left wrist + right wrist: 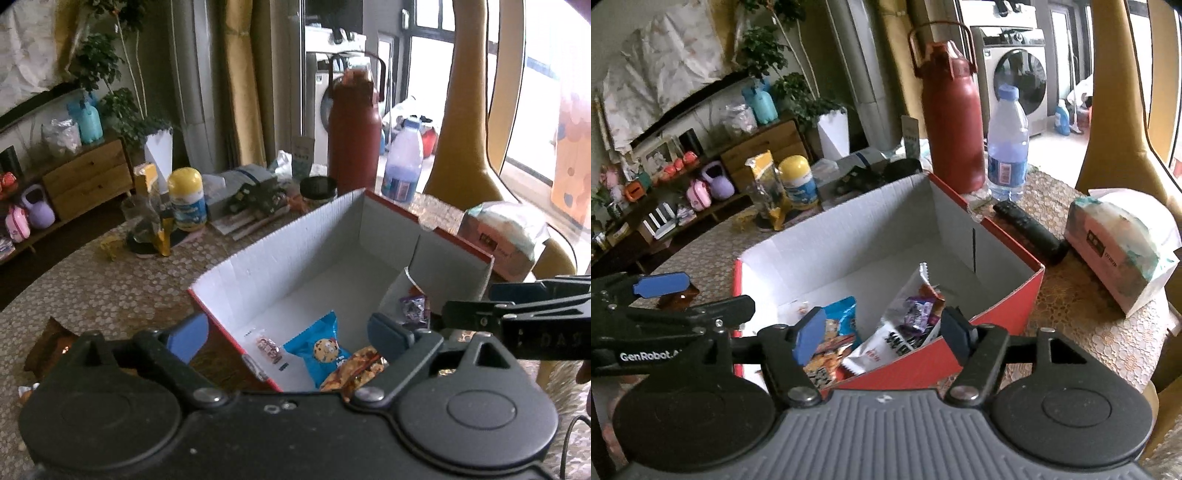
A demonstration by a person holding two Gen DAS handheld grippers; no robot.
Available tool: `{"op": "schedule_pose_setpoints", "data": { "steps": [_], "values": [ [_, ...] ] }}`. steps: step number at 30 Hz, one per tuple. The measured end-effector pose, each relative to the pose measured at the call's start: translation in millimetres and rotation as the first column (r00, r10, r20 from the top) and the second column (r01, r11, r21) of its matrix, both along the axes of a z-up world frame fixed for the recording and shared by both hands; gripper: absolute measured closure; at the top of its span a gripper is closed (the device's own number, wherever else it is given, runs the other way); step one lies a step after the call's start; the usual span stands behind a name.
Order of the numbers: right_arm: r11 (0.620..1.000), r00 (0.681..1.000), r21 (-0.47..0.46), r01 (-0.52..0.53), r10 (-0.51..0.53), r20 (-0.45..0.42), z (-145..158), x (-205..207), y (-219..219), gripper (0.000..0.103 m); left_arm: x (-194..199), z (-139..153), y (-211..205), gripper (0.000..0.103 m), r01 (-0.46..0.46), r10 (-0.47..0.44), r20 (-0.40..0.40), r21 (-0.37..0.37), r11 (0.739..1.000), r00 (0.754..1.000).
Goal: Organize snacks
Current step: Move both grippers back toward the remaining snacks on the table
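Several snacks already lie in the box [997, 317] on the worktop [110, 288]: a blue packet [321, 345], an orange packet [354, 373] and a white packet [897, 332]. Little appears left to do. Both the left claw [291, 330] and the right claw [882, 332] hang spread and empty, above the box's near end, just over the snacks.

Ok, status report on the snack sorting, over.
Both tools open, empty: left tool, right tool. Red box holds the cookie pack, white packet, others. Nothing blocking above the box.
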State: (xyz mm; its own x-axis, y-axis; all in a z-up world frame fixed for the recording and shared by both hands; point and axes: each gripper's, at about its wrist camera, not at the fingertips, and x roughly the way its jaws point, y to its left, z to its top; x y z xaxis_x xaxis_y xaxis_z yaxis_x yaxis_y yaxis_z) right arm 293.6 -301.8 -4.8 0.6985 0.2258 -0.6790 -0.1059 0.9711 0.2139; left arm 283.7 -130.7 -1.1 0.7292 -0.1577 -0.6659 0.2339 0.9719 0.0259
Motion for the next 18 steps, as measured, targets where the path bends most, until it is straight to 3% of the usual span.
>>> {"op": "schedule_pose_setpoints", "data": {
  "steps": [4, 13, 18],
  "values": [
    [1.000, 0.999, -0.009, -0.029, 0.030, 0.028, 13.7, -18.0, 8.8, 0.027, -17.2, 14.3, 11.7, 0.006, -0.016, 0.017, 0.033, -0.010, 1.000, 0.999],
    [0.995, 0.993, -0.026, -0.094, 0.096, 0.075, 34.3, -55.2, 35.6, 0.025, -56.2, 35.3, 43.2, 0.003, -0.054, 0.058, 0.089, -0.045, 0.998, 0.994],
    [0.990, 0.985, -0.024, -0.139, 0.140, 0.104, 41.0, -73.4, 54.3, 0.019, -78.9, 42.4, 68.1, 0.001, -0.081, 0.089, 0.115, -0.072, 0.994, 0.989]
  ]
}}
